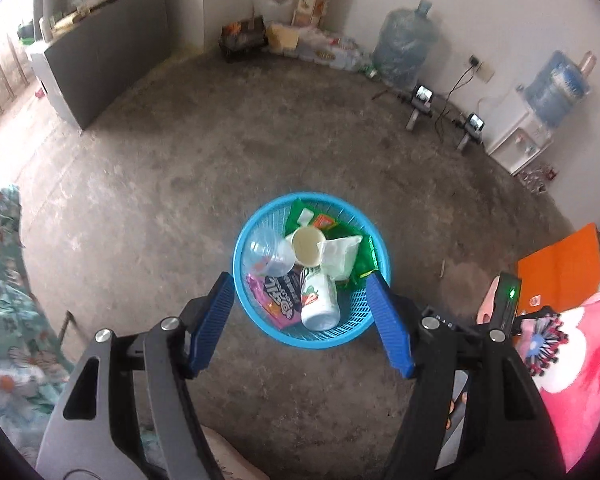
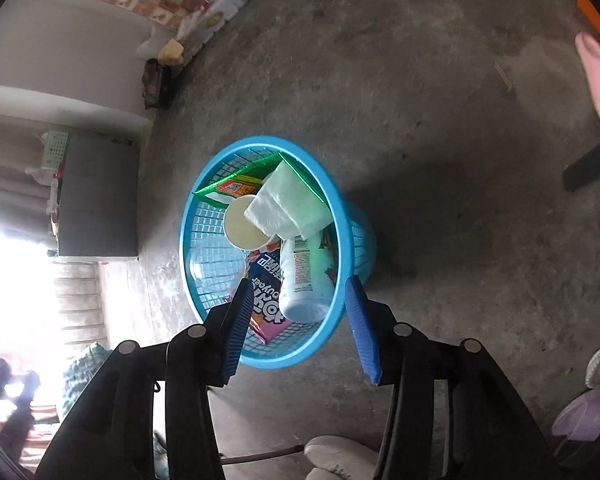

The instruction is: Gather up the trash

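Over the grey concrete floor (image 1: 300, 152), in the left wrist view, the left gripper (image 1: 304, 298) is angled steeply down, jaws parted and empty, above the round blue plastic mesh basket (image 1: 256, 312). A clear plastic cup (image 1: 267, 257) and a white printed bottle (image 1: 319, 300) are seen inside.

In the right wrist view, the right gripper (image 2: 300, 300) is likewise tilted down, jaws apart, nothing held. The basket's (image 2: 216, 220) near rim is partly hidden by the fingers (image 2: 362, 330); a folded white tissue (image 2: 290, 202) lies on top.

Both wrist cameras look steeply down, close above shared blue basket (image 1: 312, 332) (image 2: 204, 216) on floor.
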A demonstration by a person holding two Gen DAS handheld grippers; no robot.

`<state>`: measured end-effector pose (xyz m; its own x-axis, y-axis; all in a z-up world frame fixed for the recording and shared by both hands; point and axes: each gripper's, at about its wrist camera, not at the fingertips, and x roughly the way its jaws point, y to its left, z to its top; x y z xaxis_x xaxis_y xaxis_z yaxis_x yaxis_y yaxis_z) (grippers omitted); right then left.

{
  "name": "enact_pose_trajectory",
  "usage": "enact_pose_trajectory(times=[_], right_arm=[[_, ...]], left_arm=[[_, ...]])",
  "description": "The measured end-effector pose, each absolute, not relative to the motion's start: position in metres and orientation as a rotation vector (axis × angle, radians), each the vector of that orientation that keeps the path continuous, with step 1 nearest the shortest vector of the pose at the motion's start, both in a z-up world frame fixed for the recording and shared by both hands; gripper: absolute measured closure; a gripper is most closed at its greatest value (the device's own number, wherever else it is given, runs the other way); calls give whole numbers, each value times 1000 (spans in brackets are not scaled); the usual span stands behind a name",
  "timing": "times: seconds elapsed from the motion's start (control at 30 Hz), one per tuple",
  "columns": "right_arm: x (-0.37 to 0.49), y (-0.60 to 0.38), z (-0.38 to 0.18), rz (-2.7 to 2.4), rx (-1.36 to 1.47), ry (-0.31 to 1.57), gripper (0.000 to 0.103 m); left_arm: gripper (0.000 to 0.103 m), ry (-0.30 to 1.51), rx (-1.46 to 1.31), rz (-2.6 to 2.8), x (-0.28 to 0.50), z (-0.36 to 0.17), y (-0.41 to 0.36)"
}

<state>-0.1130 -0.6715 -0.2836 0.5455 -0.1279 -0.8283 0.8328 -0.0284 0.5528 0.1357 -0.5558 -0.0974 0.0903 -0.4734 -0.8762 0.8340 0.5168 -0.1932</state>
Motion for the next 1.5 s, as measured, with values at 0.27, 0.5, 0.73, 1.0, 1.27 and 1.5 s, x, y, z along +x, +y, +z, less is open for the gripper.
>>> enact_pose_trajectory(times=[0.27, 0.5, 0.73, 1.0, 1.27, 1.5], right_arm=[[-107, -614, -178, -790, 1092, 620, 49], [-64, -506, -54, -586, 645, 591, 23], [-43, -394, 31, -405, 339, 572, 13], [-49, -272, 48, -242, 57, 696, 6], [-65, -220, 5, -266, -3, 854, 6], [-74, -212, -11, -334, -23, 863, 6]], left_arm=[[19, 932, 297, -1099, 111, 5, -451], [10, 754, 213, -1006, 85, 80, -309], [9, 662, 94, -681, 61, 107, -168], [9, 705, 0, -351, 42, 79, -73], [9, 743, 57, -270, 2, 37, -39], [9, 812, 61, -242, -18, 6, -36]])
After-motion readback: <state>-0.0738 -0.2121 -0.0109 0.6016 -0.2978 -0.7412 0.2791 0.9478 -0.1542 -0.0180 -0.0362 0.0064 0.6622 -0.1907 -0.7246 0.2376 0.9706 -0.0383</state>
